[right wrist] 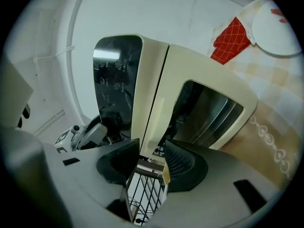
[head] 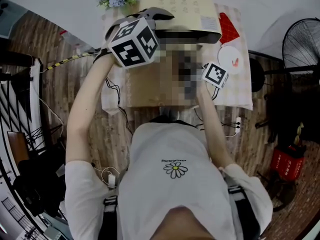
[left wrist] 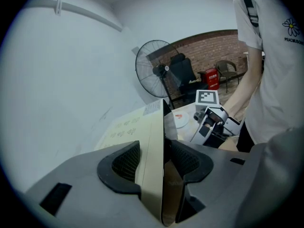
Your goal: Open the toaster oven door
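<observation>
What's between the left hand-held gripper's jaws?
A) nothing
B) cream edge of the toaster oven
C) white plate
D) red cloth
B: in the left gripper view, the left hand-held gripper has its jaws clamped on either side of the cream edge of the toaster oven.

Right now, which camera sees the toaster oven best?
The right gripper view: the toaster oven shows its dark control panel and open inside. The head view catches only its cream top; the left gripper view, just a cream edge up close.
</observation>
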The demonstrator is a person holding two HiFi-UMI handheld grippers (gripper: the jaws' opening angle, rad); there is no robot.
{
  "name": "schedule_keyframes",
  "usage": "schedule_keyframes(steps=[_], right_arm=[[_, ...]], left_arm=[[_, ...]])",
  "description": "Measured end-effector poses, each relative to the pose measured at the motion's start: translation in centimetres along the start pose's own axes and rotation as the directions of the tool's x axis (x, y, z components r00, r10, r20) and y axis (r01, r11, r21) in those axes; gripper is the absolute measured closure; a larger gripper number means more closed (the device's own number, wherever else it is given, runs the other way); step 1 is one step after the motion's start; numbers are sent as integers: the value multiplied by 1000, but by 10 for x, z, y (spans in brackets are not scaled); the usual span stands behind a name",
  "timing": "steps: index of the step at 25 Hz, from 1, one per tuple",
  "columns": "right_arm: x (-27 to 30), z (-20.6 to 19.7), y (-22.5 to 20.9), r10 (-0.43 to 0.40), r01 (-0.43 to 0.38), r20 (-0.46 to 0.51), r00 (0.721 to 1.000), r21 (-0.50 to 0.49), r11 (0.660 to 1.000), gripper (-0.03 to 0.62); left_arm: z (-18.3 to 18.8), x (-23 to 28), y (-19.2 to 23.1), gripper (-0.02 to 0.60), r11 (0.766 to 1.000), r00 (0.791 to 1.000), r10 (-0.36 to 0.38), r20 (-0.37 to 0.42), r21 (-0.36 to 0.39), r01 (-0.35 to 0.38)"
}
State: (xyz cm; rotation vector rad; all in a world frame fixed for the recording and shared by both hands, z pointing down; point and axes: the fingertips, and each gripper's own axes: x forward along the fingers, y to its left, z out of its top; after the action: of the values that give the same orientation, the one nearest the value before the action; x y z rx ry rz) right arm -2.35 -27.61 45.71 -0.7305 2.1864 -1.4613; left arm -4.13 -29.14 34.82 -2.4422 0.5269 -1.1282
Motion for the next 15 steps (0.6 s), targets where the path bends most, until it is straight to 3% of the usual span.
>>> schedule_keyframes(steps=[7,15], right_arm=[[5,6,-14,-28,23,41,999,120,993,482],[9,10,-16,32,-54,91,995,254,966,528]], left_arm=[[0,-1,-1,362,1000,1000,-5,2,1,5],[-1,0,0,362,1000,1000,-4,6,5,4]])
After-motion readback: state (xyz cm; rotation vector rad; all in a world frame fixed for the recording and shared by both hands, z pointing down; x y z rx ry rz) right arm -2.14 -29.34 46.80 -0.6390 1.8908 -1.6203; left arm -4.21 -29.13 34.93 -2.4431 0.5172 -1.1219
